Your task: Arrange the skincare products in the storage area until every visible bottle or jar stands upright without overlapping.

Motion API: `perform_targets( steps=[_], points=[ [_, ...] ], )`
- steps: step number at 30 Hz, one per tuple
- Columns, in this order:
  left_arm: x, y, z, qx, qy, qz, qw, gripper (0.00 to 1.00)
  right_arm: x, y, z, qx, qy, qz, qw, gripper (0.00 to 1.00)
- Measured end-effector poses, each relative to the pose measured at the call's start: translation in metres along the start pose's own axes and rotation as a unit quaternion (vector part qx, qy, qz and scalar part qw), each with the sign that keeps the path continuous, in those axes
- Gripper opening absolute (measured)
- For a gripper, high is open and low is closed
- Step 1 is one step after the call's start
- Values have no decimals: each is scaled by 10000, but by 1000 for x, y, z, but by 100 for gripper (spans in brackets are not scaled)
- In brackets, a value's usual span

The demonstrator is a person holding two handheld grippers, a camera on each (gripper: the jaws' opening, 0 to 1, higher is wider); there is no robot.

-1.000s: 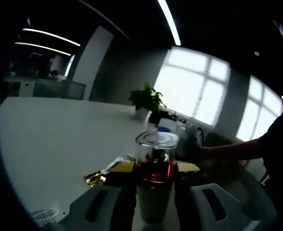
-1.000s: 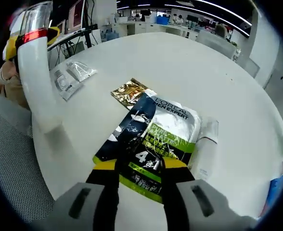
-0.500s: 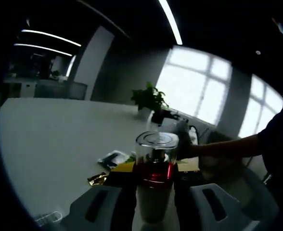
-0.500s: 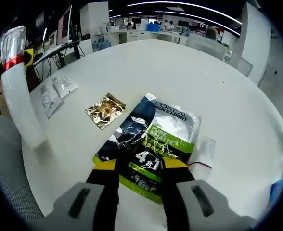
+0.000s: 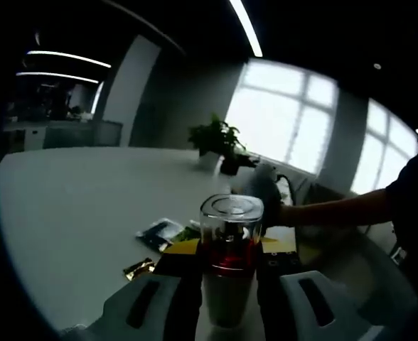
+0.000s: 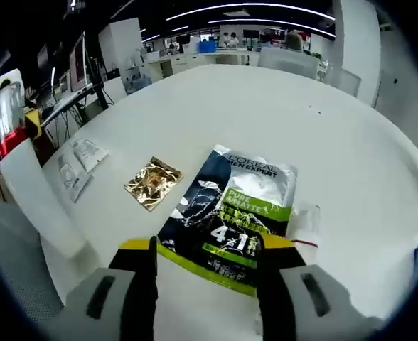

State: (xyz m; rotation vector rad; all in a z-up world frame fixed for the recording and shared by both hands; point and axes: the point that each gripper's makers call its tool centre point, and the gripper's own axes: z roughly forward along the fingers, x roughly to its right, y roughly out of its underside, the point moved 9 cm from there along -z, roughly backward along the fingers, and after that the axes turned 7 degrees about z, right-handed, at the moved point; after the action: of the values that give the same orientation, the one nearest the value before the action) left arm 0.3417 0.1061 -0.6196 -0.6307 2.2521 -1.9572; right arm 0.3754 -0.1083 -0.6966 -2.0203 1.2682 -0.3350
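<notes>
The tube is gripped between the closed jaws of the left gripper, its long axis upright, cap on top. The right gripper is held open; the pouch lies flat just beyond its fingers, apparently released.

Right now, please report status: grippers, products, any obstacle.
Left gripper shut on white bottle, held upright. Right gripper open over the L'Oreal pouch, lying flat. Gold sachet beside it.
</notes>
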Motion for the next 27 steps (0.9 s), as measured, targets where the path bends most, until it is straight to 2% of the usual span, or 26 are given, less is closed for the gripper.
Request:
perform_targets(
  steps=[2,3,6,11,16,18,19,20,22,25,27],
  points=[
    [1,0,3,-31,27,23,10000,25,-1,-4,-11,326,103,-16,9994,45],
    [2,1,5,-36,46,57,10000,25,-2,-7,-21,604,96,57,9981,42],
    [3,2,9,-71,77,89,9999,25,-4,-12,-46,1114,-132,630,9917,41],
    [6,3,19,-104,197,124,9997,25,-18,-21,-86,1917,-595,1206,9722,41],
    [10,3,29,-149,289,202,9993,25,-37,-27,-99,2131,-848,1198,9659,44],
    [13,2,35,-179,354,263,9989,25,-51,-32,-101,2268,-1083,1203,9604,45],
    [14,2,36,-185,365,274,9988,25,-54,-34,-101,2302,-1140,1204,9589,43],
    [14,2,38,-217,378,297,9986,24,-56,-34,-102,2304,-1107,1100,9605,38],
    [13,3,40,-252,375,293,9986,24,-54,-34,-103,2345,-1092,1112,9595,32],
    [12,3,40,-279,341,327,9985,24,-52,-35,-106,2533,-1108,1203,9535,37],
    [13,2,41,-288,354,357,9983,24,-52,-36,-109,2649,-1270,1355,9462,43]
  ],
)
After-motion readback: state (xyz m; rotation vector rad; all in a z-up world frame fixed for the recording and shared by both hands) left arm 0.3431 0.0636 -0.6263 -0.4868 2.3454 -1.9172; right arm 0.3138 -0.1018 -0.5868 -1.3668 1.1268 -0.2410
